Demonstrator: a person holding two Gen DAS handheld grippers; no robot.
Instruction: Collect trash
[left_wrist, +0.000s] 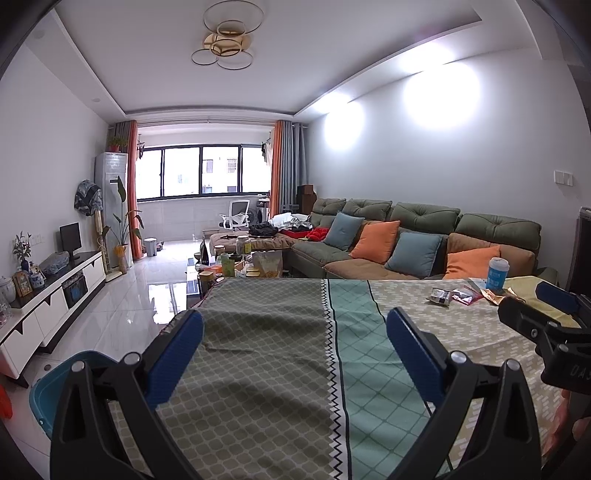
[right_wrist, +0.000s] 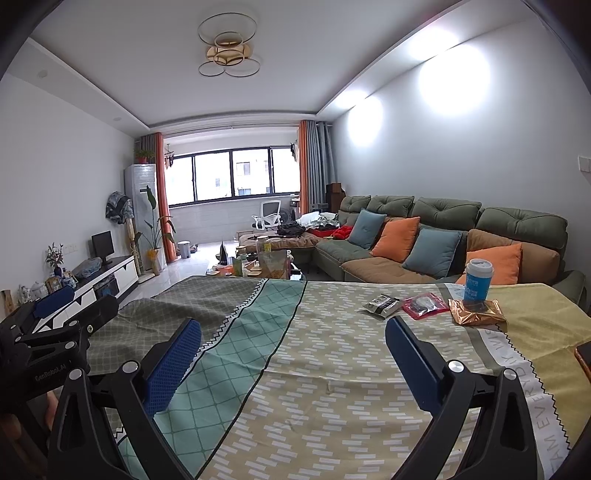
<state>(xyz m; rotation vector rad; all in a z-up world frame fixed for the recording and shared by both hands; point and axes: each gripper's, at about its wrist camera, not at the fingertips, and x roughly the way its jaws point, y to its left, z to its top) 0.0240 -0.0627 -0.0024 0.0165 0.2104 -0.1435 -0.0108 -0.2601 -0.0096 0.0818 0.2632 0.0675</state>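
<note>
Wrappers lay on the table (left_wrist: 258, 350) in the left wrist view: a dark packet (left_wrist: 439, 296), a red packet (left_wrist: 466, 294) and a gold wrapper (left_wrist: 496, 295) near a blue cup (left_wrist: 498, 273). The left hand-held gripper (left_wrist: 295, 354) was spread wide, holding nothing; a teal bin (left_wrist: 48, 391) showed below the table edge.

In the right wrist view, the right hand-held gripper (right_wrist: 293, 360) was also released and empty, and the three pieces lay uncollected ahead of it. Collection seemed unfinished.

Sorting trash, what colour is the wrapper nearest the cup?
Shiny copper-gold wrapper, clearest in the right wrist view, lying by the cup.
</note>
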